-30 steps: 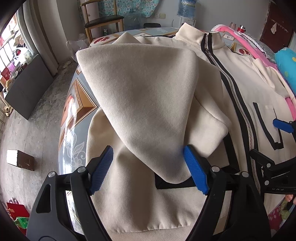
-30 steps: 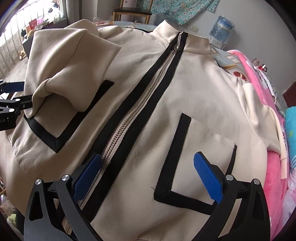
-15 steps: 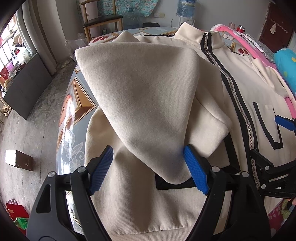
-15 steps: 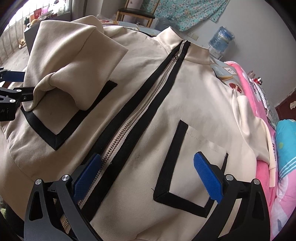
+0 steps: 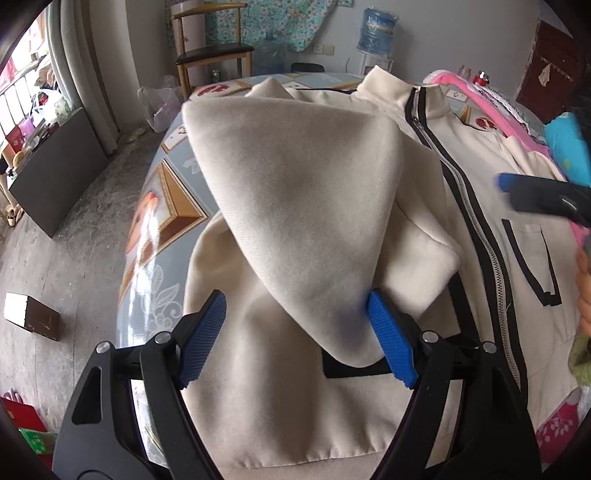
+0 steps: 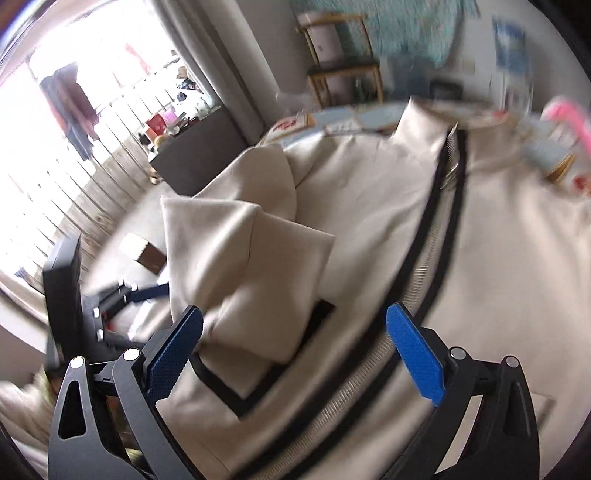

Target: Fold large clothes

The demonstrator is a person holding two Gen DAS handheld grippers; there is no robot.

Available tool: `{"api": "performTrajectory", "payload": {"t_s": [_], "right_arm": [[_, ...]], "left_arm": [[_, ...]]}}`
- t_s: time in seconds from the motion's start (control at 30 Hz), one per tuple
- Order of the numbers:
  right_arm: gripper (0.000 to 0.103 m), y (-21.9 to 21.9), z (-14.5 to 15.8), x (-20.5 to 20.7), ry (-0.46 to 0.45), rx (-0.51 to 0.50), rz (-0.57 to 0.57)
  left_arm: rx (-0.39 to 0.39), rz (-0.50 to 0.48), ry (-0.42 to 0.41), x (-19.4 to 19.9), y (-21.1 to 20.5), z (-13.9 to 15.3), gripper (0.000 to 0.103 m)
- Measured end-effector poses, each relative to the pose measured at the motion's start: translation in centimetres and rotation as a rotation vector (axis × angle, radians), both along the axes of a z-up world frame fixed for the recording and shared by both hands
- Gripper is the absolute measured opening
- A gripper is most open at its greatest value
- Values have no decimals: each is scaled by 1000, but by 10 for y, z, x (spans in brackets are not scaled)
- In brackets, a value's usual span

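A cream zip jacket (image 5: 476, 155) with black trim lies face up on the table. Its left sleeve (image 5: 303, 206) is folded across the chest, cuff toward me. My left gripper (image 5: 295, 332) is open and empty, its pads either side of the cuff, just above the cloth. My right gripper (image 6: 295, 354) is open and empty over the lower front of the jacket (image 6: 498, 240), between the folded sleeve (image 6: 251, 266) and the zipper (image 6: 413, 295). It also shows blurred at the right of the left wrist view (image 5: 543, 197).
The patterned blue table (image 5: 162, 221) shows left of the jacket. Pink and turquoise bedding (image 5: 565, 144) lies at the far right. A wooden chair (image 5: 210, 55), a water bottle (image 5: 376, 29) and a dark cabinet (image 5: 55, 177) stand beyond; a small box (image 5: 31, 319) is on the floor.
My right gripper has swung left and turned, from over the right pocket to over the zipper and folded sleeve; its view is motion-blurred. The left gripper has barely moved.
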State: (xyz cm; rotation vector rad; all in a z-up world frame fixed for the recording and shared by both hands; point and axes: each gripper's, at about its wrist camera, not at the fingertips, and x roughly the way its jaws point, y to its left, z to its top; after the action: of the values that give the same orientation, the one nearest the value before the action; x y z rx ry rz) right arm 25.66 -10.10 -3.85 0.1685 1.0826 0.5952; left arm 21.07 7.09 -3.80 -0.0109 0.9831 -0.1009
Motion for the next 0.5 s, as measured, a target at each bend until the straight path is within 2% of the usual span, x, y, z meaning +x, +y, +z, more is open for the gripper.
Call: {"api": "performTrajectory", "payload": {"t_s": [0.07, 0.13, 0.23, 0.37, 0.43, 0.5], "right_arm": [[81, 4, -16, 17, 60, 5, -13], [69, 6, -26, 28, 82, -4, -19], [54, 10, -38, 30, 125, 48, -25], [49, 8, -46, 35, 145, 97, -47], [28, 3, -50, 35, 181, 167, -54], [15, 1, -49, 36, 196, 216, -58]], "left_arm": [[8, -3, -13, -3, 1, 2, 71], [10, -11, -19, -4, 2, 2, 67], [10, -24, -19, -5, 2, 1, 60], [2, -39, -24, -4, 1, 1, 51], [-2, -42, -28, -3, 0, 0, 48], [-8, -39, -31, -3, 1, 0, 45]]}}
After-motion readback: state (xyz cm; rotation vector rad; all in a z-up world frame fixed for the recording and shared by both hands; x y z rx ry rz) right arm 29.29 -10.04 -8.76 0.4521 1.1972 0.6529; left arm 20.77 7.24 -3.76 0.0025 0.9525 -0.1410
